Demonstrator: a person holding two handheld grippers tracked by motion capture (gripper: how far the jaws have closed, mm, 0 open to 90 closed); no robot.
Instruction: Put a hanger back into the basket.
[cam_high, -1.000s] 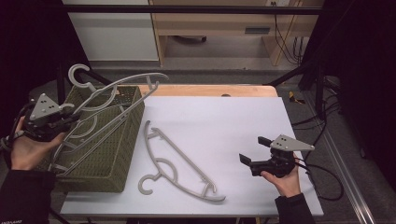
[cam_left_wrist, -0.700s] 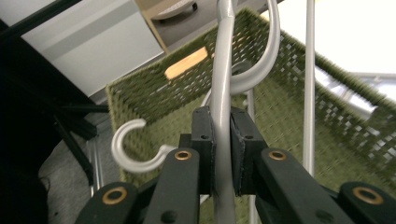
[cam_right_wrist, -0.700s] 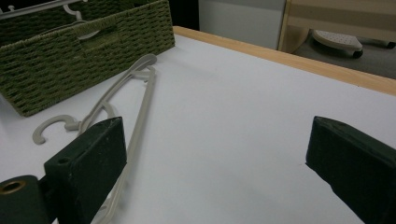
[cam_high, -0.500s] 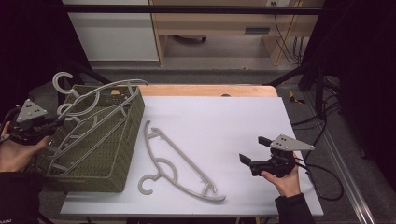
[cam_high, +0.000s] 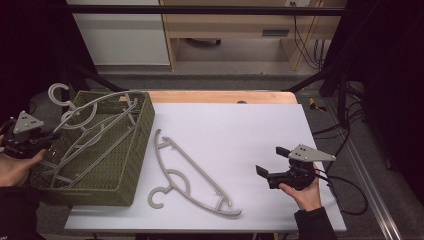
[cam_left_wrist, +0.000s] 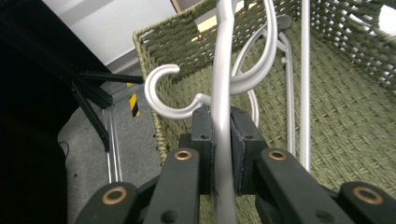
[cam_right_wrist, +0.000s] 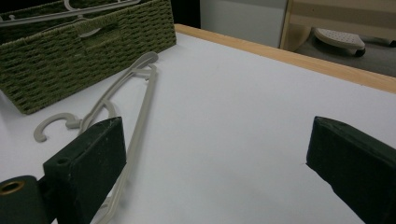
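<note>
Grey hanger sunk lower into basket, left tool clamped

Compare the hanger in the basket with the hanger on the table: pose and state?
The basket hanger is clamped in the left gripper and leans tilted, hook past the basket rim. The table hanger lies flat, untouched; the right gripper is open, apart from it. Both are grey plastic.

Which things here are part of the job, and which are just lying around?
Part of the job:
- grey plastic coat hanger clamped in the left gripper
- green woven basket it hangs over
- second grey plastic hanger lying flat on the white table
- right gripper, open, waiting

Just lying about:
- wooden shelf unit behind the table
- black cables on the floor
</note>
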